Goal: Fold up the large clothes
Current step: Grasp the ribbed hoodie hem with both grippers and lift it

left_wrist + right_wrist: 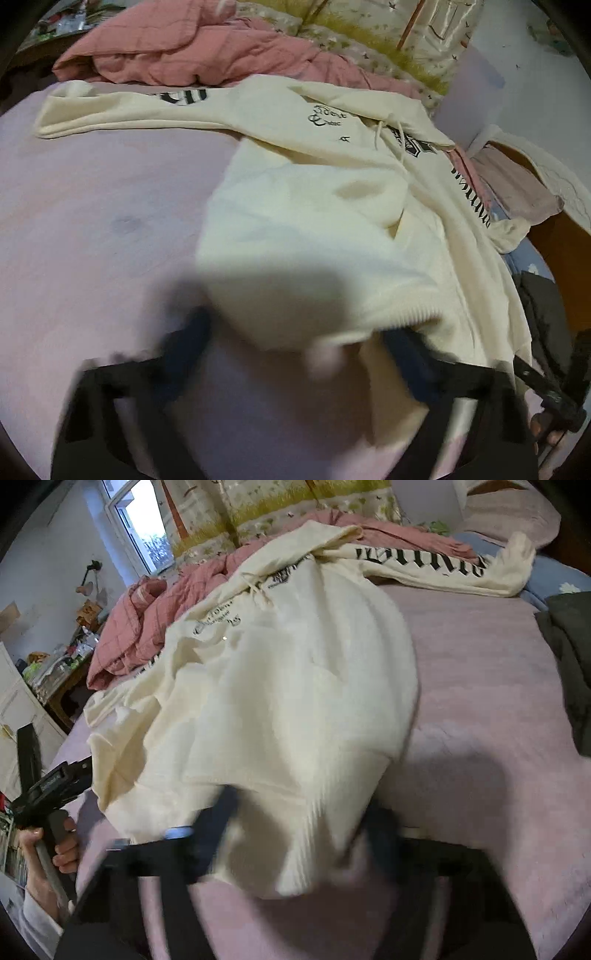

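Note:
A cream hoodie (314,206) (277,686) with black gothic lettering lies spread on the pink bed sheet (92,221) (480,672), hood toward the pillows. Its ribbed hem (410,319) (325,812) is the nearest part in both views. My left gripper (301,341) is blurred; its dark fingers stand apart on either side of the hem's left corner. My right gripper (303,814) is blurred too, jaws apart with the hem's right corner bunched between them. One sleeve (122,110) stretches out left, the other sleeve (443,568) right.
A rumpled pink quilt (184,48) (147,627) and floral pillows (295,506) lie behind the hoodie. A dark garment (569,664) (543,306) sits at the bed's right edge. A hand (62,845) holds the left tool. A cluttered side table (62,668) stands left.

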A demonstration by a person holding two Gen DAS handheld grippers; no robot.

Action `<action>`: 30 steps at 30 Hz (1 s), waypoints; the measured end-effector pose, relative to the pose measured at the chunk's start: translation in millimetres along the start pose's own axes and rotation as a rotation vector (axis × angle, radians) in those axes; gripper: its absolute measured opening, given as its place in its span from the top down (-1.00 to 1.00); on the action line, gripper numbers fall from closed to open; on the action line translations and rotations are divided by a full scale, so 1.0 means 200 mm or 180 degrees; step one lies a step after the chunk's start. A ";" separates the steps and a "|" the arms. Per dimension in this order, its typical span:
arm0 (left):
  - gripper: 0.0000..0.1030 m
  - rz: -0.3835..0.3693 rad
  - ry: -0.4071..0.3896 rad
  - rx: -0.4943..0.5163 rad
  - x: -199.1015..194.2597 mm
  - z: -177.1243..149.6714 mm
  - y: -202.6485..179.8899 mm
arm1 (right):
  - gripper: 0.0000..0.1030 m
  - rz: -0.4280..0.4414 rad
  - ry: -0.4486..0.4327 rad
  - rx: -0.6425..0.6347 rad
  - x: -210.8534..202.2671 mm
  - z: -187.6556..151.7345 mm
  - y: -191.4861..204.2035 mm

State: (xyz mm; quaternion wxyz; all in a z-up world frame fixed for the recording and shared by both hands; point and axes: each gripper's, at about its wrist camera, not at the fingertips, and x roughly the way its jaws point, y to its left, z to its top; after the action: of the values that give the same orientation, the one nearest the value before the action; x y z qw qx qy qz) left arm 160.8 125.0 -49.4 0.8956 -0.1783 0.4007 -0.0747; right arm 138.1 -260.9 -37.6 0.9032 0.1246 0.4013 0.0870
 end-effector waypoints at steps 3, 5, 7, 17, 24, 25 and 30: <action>0.84 0.0051 -0.0252 -0.0034 -0.07 0.00 -0.01 | 0.83 -0.0067 -0.0299 0.0164 -0.12 0.00 -0.03; 0.85 0.0090 -0.0598 -0.0029 -0.21 0.00 -0.01 | 0.84 -0.0126 -0.0621 0.0162 -0.28 0.02 -0.05; 0.86 0.0116 -0.0861 -0.0022 -0.39 -0.01 -0.02 | 0.85 -0.0224 -0.0821 0.0075 -0.41 0.05 -0.05; 0.85 0.0404 -0.0831 0.0017 -0.91 -0.18 0.04 | 0.86 -0.0233 -0.1043 0.0168 -0.90 0.06 -0.17; 0.72 0.1043 -0.0399 0.0340 -0.59 -0.31 0.09 | 0.34 -0.0657 -0.0411 -0.0094 -0.60 -0.05 -0.25; 0.56 0.1077 -0.0427 0.0389 -0.59 -0.30 0.08 | 0.30 -0.0722 -0.0369 -0.0100 -0.59 -0.05 -0.27; -0.28 0.1184 -0.0563 0.1011 -0.66 -0.44 -0.04 | -0.40 -0.0739 -0.0458 -0.0479 -0.70 -0.12 -0.27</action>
State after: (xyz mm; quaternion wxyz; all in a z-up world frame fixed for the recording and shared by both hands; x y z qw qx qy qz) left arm 7.3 130.9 -7.9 0.9422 0.0355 0.3300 0.0451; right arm 30.8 -343.7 28.9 0.9404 0.0152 0.3397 0.0027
